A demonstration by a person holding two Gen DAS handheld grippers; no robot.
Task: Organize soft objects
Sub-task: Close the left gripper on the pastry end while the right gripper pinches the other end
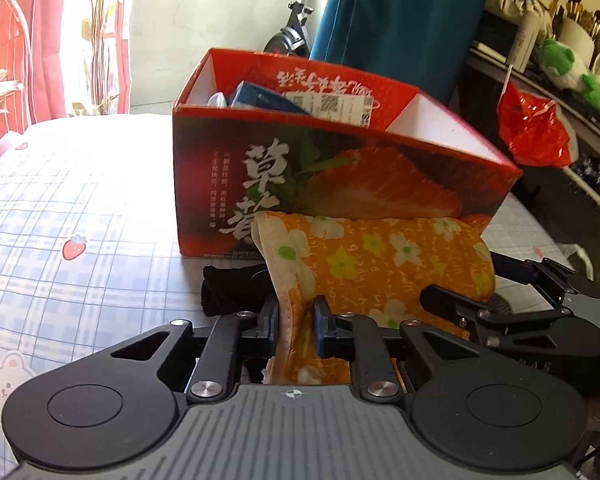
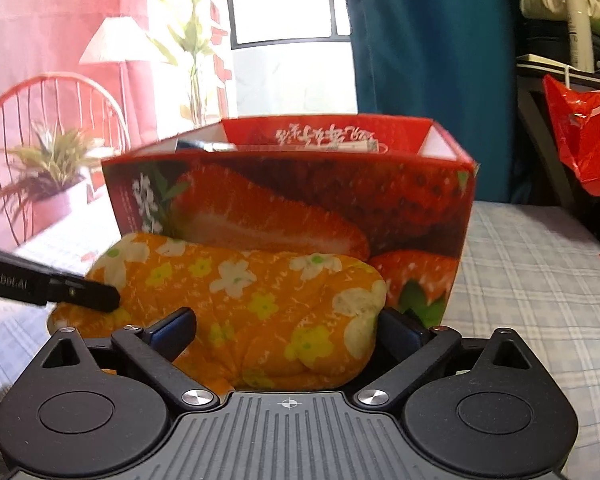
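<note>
Left wrist view, hidden: under the left gripper point(image 1: 296, 312) the lower end of the orange floral cloth point(image 1: 380, 260) runs behind the gripper body and out of sight; a black rolled fabric point(image 1: 228, 288) lies half behind the cloth's pale edge.
Left wrist view, jaws: drawn close together, clamped on a fold of the cloth's pale edge.
Left wrist view, open room: the checked counter point(image 1: 80, 200) lies bare to the left of the strawberry box point(image 1: 340, 168); the right gripper point(image 1: 512, 284) crowds the right side, partly behind the cloth.
Left wrist view, container: the box stands open just behind the cloth, with a blue package point(image 1: 260, 96) and a white labelled packet point(image 1: 332, 106) in its left compartment; the right compartment shows only white walls.
Right wrist view, hidden: the cloth's near end sinks behind the gripper body; the box's contents show only as slivers over its rim.
Right wrist view, jaws: spread wide on either side of the bunched cloth; whether the pads press it I cannot tell.
Right wrist view, open room: checked counter is bare to the right of the box.
Right wrist view, cloth: lies against the box's front wall.
</note>
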